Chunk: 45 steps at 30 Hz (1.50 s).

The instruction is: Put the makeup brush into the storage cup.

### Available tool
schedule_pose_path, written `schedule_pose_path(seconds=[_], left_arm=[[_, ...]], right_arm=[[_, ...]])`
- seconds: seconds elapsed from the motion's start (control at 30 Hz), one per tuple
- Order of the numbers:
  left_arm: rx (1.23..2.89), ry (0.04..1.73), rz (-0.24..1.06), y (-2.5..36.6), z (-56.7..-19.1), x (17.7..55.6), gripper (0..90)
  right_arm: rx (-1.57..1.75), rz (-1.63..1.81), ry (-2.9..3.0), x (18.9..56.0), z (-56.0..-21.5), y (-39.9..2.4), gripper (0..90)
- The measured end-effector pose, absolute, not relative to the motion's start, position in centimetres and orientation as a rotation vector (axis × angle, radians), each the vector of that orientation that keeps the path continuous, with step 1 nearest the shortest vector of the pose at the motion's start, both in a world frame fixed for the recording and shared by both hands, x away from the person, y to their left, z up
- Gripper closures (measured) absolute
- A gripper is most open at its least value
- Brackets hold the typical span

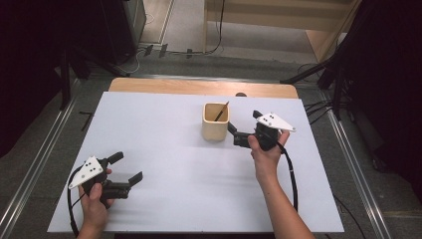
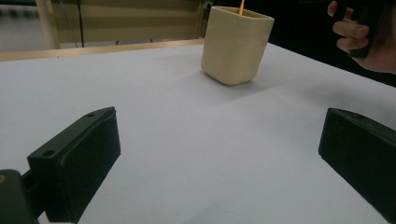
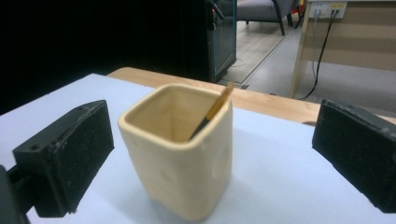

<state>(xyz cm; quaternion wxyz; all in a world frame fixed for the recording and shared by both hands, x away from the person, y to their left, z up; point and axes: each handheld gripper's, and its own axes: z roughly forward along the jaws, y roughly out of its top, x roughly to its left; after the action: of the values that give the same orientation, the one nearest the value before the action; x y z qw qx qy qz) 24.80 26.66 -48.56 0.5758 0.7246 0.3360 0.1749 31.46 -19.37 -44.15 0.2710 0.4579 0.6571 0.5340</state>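
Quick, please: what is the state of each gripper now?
Left gripper: open, holding nothing.
Right gripper: open, holding nothing, cup in front.

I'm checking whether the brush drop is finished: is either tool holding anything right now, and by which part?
Nothing is held. The right tool stands open around the cream cup without touching it; the brush leans inside. The left tool is open over bare table.

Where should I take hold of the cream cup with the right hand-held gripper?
Grip the cream cup across its two flat side walls at mid-height, coming in level from the right hand-held gripper side. It stands upright on the white table, squarish with rounded corners, so flat walls suit the pads. Stay below the rim: the brush leans against one corner.
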Motion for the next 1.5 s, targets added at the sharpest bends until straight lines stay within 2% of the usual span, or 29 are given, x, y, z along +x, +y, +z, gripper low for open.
schedule_pose_path(seconds=[0.3, 0.9, 1.5], left_arm=[[1.686, 0.795, 0.413, 27.0, -48.6, 24.8, 0.0], [1.685, 0.792, 0.413, 26.9, -48.5, 24.7, 0.0], [1.692, 0.775, 0.409, 26.4, -48.3, 24.4, 0.0]], right_arm=[[1.242, 1.412, 1.77, 29.0, -45.6, -22.0, 0.0], [1.223, 1.38, 1.802, 25.6, -47.2, -23.5, 0.0], [1.308, 1.37, 1.764, 22.1, -49.5, -26.7, 0.0]])
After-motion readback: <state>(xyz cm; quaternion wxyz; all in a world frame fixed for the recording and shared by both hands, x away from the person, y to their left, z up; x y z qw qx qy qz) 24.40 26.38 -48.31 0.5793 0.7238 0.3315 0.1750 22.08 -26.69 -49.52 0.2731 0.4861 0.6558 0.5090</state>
